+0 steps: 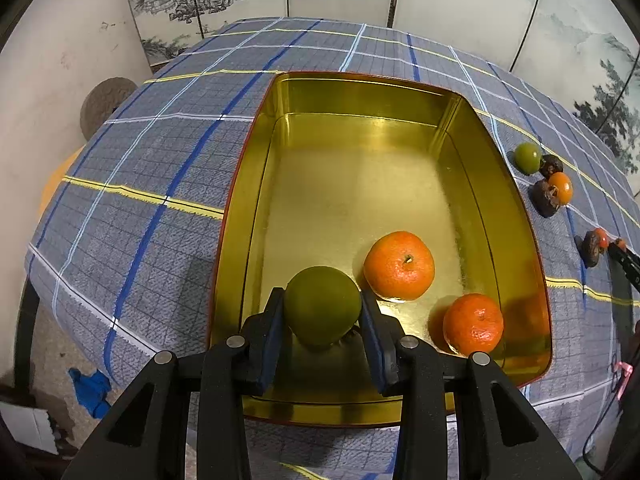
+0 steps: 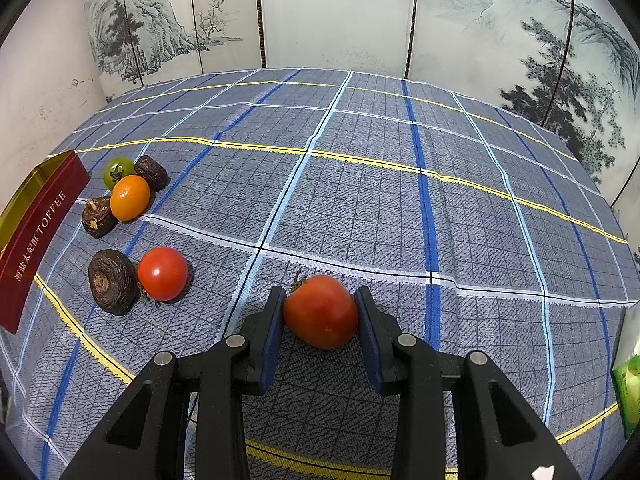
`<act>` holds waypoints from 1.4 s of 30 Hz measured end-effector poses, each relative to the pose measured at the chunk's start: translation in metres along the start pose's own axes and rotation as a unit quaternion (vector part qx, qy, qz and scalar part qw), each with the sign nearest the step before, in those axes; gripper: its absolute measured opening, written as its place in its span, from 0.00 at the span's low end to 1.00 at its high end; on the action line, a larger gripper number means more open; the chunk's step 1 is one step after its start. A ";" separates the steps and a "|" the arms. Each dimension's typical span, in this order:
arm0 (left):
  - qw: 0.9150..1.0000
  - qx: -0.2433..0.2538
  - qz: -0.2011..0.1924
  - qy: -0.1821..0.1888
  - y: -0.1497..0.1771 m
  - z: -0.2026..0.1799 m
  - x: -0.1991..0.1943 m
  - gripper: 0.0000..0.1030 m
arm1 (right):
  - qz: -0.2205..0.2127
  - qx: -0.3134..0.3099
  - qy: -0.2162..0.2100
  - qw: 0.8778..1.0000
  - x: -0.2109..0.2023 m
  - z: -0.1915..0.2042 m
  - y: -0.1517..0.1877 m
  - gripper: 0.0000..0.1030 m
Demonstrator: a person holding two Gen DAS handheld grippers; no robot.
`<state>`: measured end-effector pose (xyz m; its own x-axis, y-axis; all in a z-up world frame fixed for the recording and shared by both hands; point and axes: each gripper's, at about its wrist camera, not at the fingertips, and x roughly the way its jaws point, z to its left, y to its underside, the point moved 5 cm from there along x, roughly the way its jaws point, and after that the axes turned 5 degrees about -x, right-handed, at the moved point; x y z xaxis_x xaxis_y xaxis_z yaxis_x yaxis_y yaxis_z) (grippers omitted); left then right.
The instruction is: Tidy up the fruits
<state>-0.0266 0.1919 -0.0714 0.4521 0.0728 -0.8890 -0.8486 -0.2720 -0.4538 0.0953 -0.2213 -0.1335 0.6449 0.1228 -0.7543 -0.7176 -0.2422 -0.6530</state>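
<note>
In the left wrist view my left gripper [image 1: 322, 312] is shut on a green round fruit [image 1: 322, 308], held over the near end of a gold tin box [image 1: 360, 100]. Two orange tangerines [image 1: 399, 265] [image 1: 473, 324] lie in the box. In the right wrist view my right gripper [image 2: 320, 312] is shut on a red tomato [image 2: 321, 311], just above the checked cloth. To its left lie another red tomato [image 2: 162, 274], an orange fruit [image 2: 130, 197], a small green tomato [image 2: 119, 173] and three dark brown wrinkled fruits [image 2: 113, 282] [image 2: 98, 217] [image 2: 151, 173].
The tin's red side [image 2: 36, 236], marked TOFFEE, stands at the far left of the right wrist view. A blue checked tablecloth [image 2: 360, 200] covers the table. A painted folding screen [image 2: 340, 12] stands behind. A green packet [image 2: 630, 376] lies at the right edge.
</note>
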 end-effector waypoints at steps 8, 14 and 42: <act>1.000 0.015 0.001 -0.011 0.002 -0.003 0.001 0.37 | 0.000 0.000 0.000 1.000 0.000 0.000 0.000 0.32; 1.000 0.020 -0.004 -0.016 0.000 0.003 0.000 0.37 | 0.000 0.000 0.000 1.000 0.000 0.000 0.000 0.32; 1.000 0.006 -0.011 -0.020 -0.004 0.011 0.002 0.53 | 0.000 0.000 0.001 1.000 0.000 0.000 0.000 0.31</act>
<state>-0.0249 0.2040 -0.0723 0.4600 0.1168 -0.8802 -0.8419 -0.2576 -0.4742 0.0954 -0.2211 -0.1337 0.6459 0.1216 -0.7537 -0.7169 -0.2428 -0.6535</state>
